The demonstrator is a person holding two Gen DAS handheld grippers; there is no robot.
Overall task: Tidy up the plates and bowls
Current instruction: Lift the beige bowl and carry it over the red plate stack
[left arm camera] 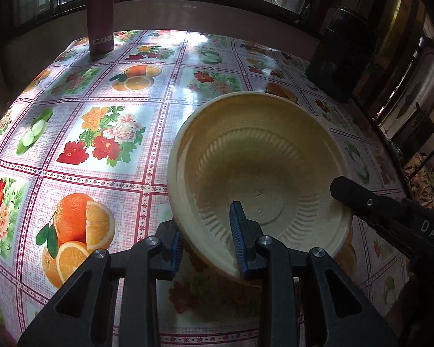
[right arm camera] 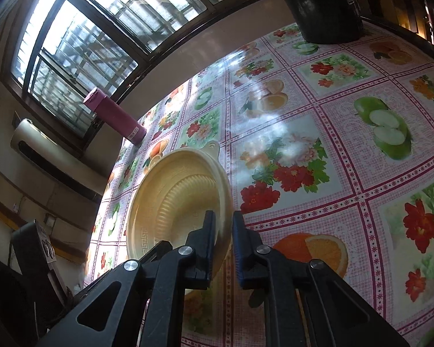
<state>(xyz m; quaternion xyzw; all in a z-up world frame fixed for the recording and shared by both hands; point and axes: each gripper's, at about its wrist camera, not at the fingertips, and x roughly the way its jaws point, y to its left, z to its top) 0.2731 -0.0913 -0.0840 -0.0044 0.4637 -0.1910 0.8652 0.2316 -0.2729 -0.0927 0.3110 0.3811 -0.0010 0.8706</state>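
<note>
A cream ribbed bowl (left arm camera: 260, 150) hangs tilted over the table. My left gripper (left arm camera: 204, 217) is shut on its near rim, with one blue pad inside the bowl and the other outside. One finger (left arm camera: 358, 198) of my right gripper touches the bowl's right rim. In the right wrist view my right gripper (right arm camera: 223, 215) is shut on the rim of the same bowl (right arm camera: 170, 196). A second cream rim with a small tab (right arm camera: 214, 147) shows just behind it; I cannot tell whether it is nested.
The table (left arm camera: 101, 133) (right arm camera: 347, 144) wears an oilcloth of fruit and flowers. A pink flask (left arm camera: 101, 14) (right arm camera: 115, 115) stands at the far edge by the window. A dark container (left arm camera: 341, 57) (right arm camera: 324, 5) stands at the far right corner. A chair (left arm camera: 419, 133) is beside the table's right edge.
</note>
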